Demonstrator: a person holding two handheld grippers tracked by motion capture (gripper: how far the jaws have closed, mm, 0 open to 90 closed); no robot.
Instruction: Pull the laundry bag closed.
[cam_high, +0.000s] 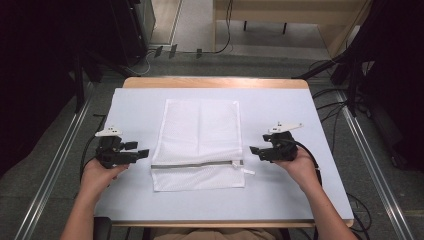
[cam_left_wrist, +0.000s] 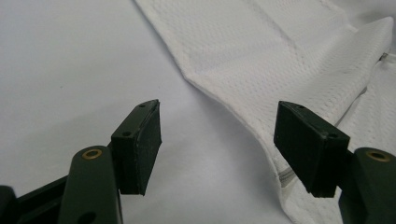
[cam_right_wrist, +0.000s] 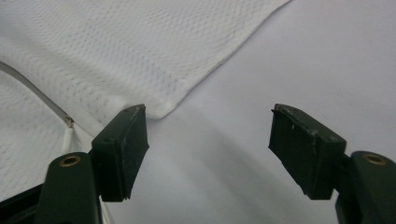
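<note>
While the mesh bag (cam_high: 199, 144) lies flat in the middle of the desk (cam_high: 300, 190), with its near part folded along the zip (cam_high: 197, 163), no grip is held on it; the left claw (cam_high: 144, 152) is seen just beside the bag's left edge and the right claw (cam_high: 254, 150) just beside its right edge, near the zip's pull end. Both claws are spread wide with nothing between the pads; in the left gripper view the bag's folded edge (cam_left_wrist: 261, 93) is seen ahead of and partly behind the right-hand jaw, untouched; in the right gripper view a bag corner (cam_right_wrist: 161, 109) is seen just beyond the left-hand jaw, again apart from it.

The step in hand is judged to be a pause between holds, the bag having been set down or not yet taken up; whether folding goes on or the zip is to be worked cannot be told. For a next move, each claw would need to be brought over an edge of the cloth and closed on it; since the mesh is thin and lies flat on the sheet, a low approach would be called for, so that one pad slides beneath the edge.

Counted: one bag, one zip, two claws, two hands, one desk.
</note>
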